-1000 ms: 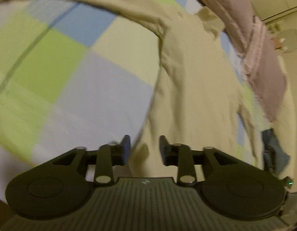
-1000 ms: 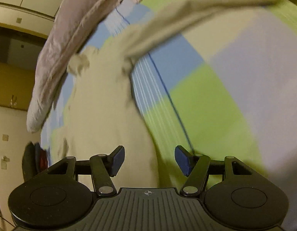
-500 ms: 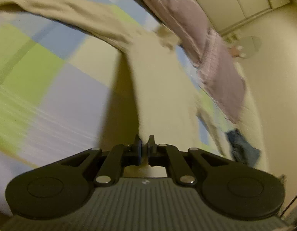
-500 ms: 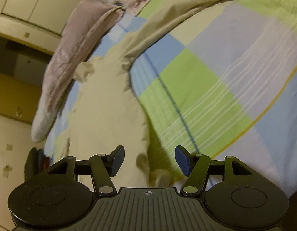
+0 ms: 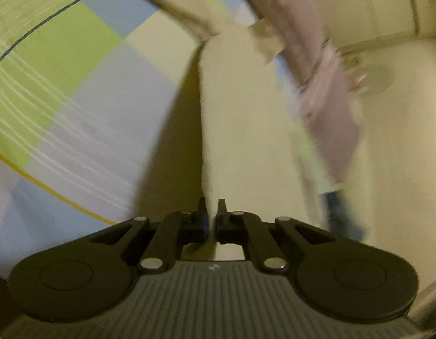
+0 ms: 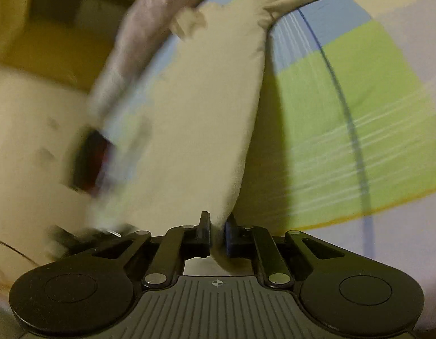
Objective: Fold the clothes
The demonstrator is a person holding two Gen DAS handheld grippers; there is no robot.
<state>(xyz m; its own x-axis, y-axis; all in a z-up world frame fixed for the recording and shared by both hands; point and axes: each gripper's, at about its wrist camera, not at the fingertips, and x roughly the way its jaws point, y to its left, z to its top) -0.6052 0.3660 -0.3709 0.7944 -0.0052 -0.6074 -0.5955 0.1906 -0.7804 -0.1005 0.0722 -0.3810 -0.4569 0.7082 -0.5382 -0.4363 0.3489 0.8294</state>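
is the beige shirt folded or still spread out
Spread, not folded: the beige shirt lies lengthwise on the checked sheet, hem pinched by both grippers.

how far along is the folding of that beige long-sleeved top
Early stage. Done: both claws have pinched the hem end of the beige long-sleeved top, left claw and right claw each shut on fabric. In hand: the hem looks lifted off the checked green and blue bedsheet. Left: no fold shows yet; one sleeve lies spread out.

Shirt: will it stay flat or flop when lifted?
The shirt will probably flop: it already sags between the left tool and right tool. It seems light, and its sleeve may trail across the bedsheet.
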